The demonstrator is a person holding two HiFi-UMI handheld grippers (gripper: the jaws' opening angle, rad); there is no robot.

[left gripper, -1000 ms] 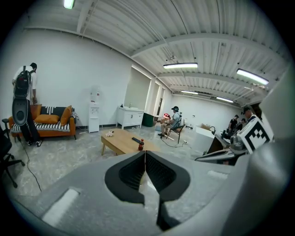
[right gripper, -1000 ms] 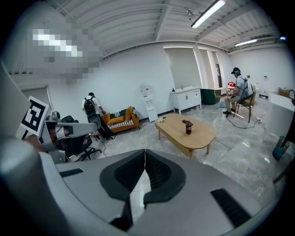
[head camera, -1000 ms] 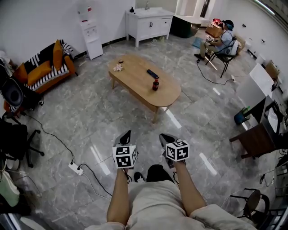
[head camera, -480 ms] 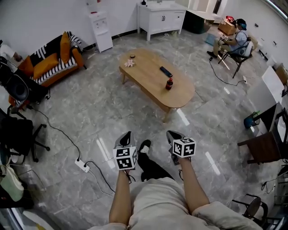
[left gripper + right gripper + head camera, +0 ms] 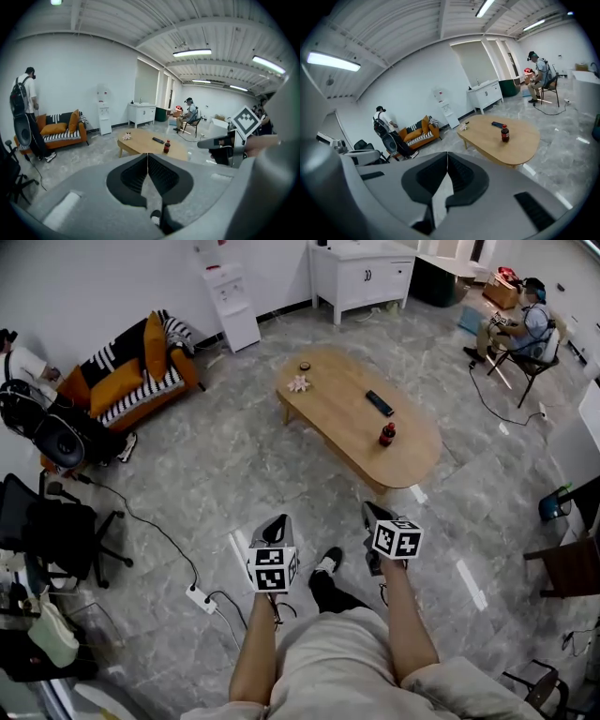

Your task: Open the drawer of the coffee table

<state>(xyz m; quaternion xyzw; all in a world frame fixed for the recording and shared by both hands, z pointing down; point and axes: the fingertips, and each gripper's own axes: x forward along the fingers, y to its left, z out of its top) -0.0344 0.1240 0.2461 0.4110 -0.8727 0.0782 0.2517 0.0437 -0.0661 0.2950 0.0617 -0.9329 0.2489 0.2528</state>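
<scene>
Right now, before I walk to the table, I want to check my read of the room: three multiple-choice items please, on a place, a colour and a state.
1. On the coffee table, the bottle stands: A beside the remote, on its near side; B on the remote; C far from it.
2. The sofa is: A blue; B orange; C green.
3. The left claw and right claw are: A open; B holding the bottle; C shut, empty.
Key: A, the head view shows them side by side; B, orange cushions; C, jaws together with nothing between.
</scene>
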